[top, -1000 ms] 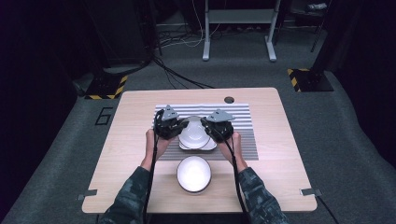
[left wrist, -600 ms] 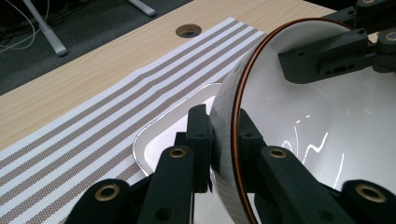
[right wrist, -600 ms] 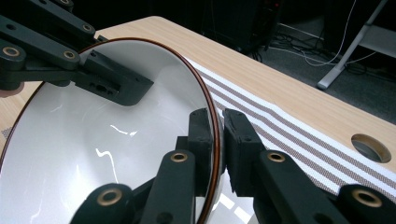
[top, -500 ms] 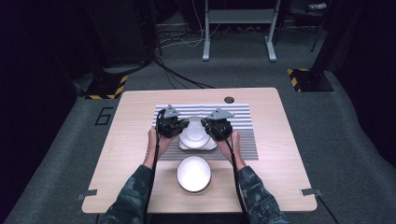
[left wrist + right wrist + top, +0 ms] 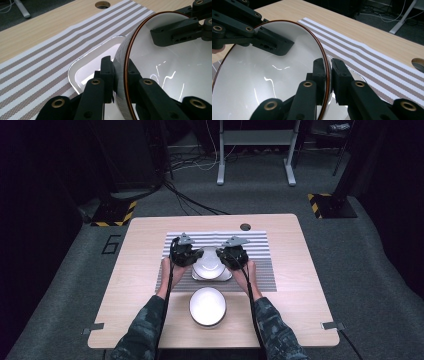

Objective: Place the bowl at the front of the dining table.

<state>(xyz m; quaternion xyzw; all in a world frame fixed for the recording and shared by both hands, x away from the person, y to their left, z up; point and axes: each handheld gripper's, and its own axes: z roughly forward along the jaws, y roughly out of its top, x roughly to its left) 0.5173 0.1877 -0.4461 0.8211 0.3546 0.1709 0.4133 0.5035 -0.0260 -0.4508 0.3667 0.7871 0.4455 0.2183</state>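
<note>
Slippage is the risk: left gripper (image 5: pixel 120 75) and right gripper (image 5: pixel 329 72) pinch only the bowl (image 5: pixel 209 262) rim above the square dish (image 5: pixel 82 71); uneven lowering tips it.

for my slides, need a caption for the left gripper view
Left hand-held gripper clamps the white bowl's rim above a square white dish on the striped mat.
</note>
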